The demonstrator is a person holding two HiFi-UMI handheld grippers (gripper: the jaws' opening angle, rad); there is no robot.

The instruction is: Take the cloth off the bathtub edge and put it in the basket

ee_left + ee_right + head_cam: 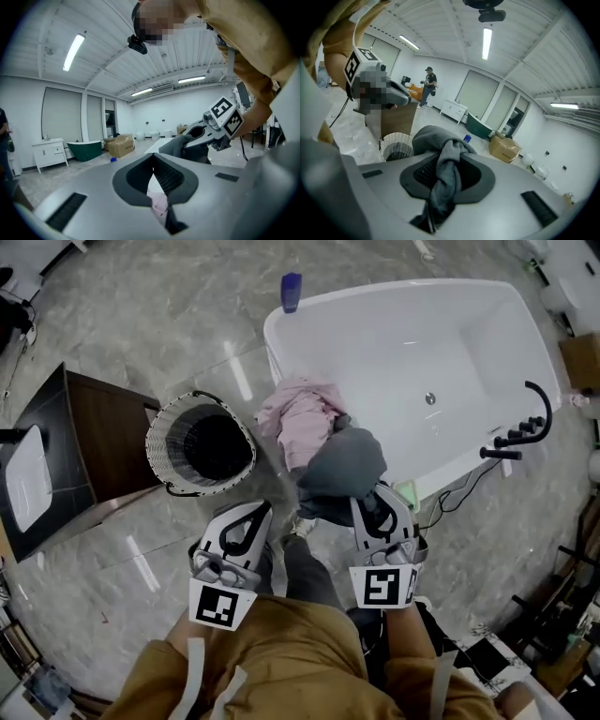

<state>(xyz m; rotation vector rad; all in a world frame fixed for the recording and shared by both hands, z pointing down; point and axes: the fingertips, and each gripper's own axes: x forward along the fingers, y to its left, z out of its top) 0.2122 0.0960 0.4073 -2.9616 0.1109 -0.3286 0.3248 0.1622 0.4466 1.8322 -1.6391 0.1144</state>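
A pink cloth [302, 418] lies over the near left corner of the white bathtub [412, 343]. Just in front of it a bunched grey cloth [345, 465] hangs in my right gripper [367, 498], which is shut on it. In the right gripper view the grey cloth [446, 176] fills the jaws and droops below them. The round wicker basket [202, 442] stands on the floor left of the tub, with a dark inside. My left gripper [255, 509] is shut with nothing in it, near the basket's right side. A bit of pink shows beyond its jaws in the left gripper view.
A dark wooden cabinet [84, 446] stands left of the basket. A blue item [292, 292] sits by the tub's far corner. A black faucet [520, 432] rises at the tub's right rim. A person [427, 86] stands far off.
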